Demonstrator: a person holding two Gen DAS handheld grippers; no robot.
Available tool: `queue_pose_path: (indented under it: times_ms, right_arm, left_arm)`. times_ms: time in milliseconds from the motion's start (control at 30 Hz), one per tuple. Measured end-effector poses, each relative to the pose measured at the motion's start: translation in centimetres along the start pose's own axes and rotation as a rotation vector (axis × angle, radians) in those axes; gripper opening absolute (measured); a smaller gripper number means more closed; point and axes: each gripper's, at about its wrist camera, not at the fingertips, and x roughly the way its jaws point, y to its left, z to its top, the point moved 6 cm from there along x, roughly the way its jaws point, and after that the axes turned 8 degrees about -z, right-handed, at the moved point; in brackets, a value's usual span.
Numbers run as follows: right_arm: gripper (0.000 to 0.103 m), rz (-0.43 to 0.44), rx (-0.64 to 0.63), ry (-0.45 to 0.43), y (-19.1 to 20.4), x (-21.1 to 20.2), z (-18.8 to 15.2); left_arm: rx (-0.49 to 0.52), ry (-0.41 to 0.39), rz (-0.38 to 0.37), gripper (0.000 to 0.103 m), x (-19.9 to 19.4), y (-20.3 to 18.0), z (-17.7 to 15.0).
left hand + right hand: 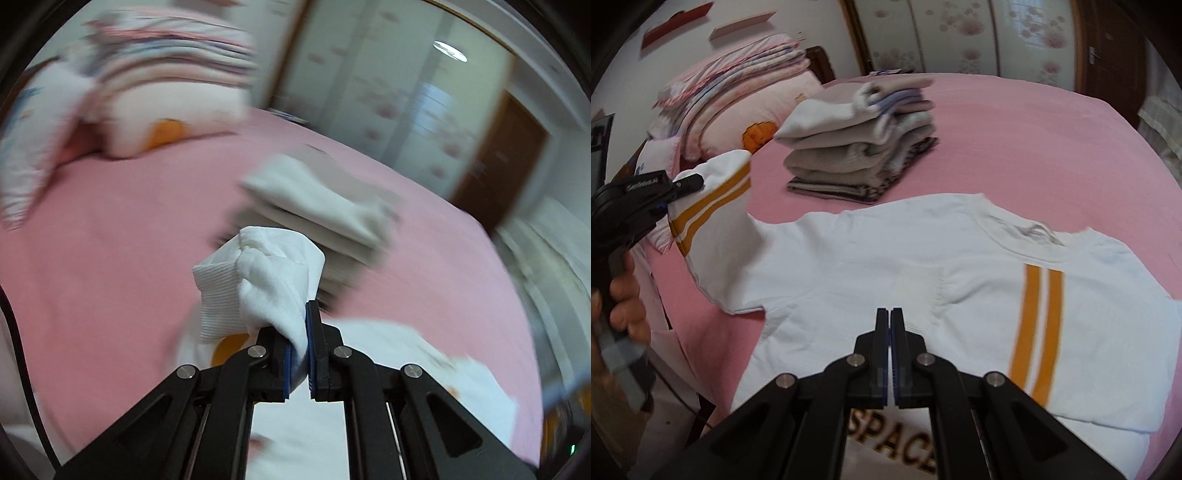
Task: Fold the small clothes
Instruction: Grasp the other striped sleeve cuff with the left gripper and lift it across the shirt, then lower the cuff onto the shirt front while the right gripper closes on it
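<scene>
A white shirt (886, 254) with orange double stripes lies spread on the pink bed (1015, 147). Its left sleeve (716, 199) is lifted off the sheet, with my left gripper (690, 182) shut on the cuff. In the left wrist view that gripper (304, 314) pinches the bunched white sleeve (258, 273) between its blue pads. My right gripper (890, 314) is shut with nothing between its jaws. It hangs over the middle of the shirt, and the letters SPACE show on the fabric below it.
A stack of folded clothes (864, 147) sits on the bed beyond the shirt, blurred in the left wrist view (317, 206). Pillows and folded quilts (738, 96) pile up at the headboard. A hand (628, 306) holds the left gripper's handle. A wardrobe and a brown door (1115, 48) stand behind.
</scene>
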Motion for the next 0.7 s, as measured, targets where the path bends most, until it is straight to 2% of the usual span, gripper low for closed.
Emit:
queue_pose_path:
  times_ms: [67,167,267,400,433,500,533,600,700]
  right_arm:
    - [0.001,-0.019,0.036,-0.005,-1.9,-0.5,-0.5]
    - [0.001,-0.046,0.083,0.004,-4.8,-0.8,-1.7]
    - [0.001,-0.065,0.123,0.027,-7.3,-0.8,-3.1]
    - [0.001,-0.062,0.147,0.048,-9.2,-0.4,-4.5]
    - [0.001,-0.056,0.15,0.052,-9.4,-0.4,-4.7]
    - [0.001,-0.044,0.16,0.062,-9.8,-0.1,-5.1]
    - [0.001,-0.033,0.165,0.065,-9.7,0.1,-5.1]
    - [0.001,-0.012,0.167,0.067,-9.5,0.3,-5.0]
    - [0.001,0.013,0.147,0.058,-8.6,0.4,-4.5]
  left_arm:
    - [0.05,0.044,-0.078,0.004,1.3,-3.8,-2.4]
    - [0.129,0.139,-0.135,0.004,3.8,-7.7,-6.9]
    - [0.213,0.226,-0.135,0.005,6.2,-9.6,-10.5]
    - [0.352,0.281,-0.073,0.007,7.9,-9.8,-14.4]
    - [0.371,0.284,-0.068,0.011,7.9,-10.0,-15.0]
    - [0.408,0.3,-0.092,0.032,7.8,-10.4,-16.3]
    - [0.42,0.303,-0.105,0.038,7.5,-10.3,-16.6]
    - [0.445,0.297,-0.148,0.06,6.7,-10.7,-17.0]
    - [0.444,0.271,-0.225,0.066,4.6,-10.7,-17.3]
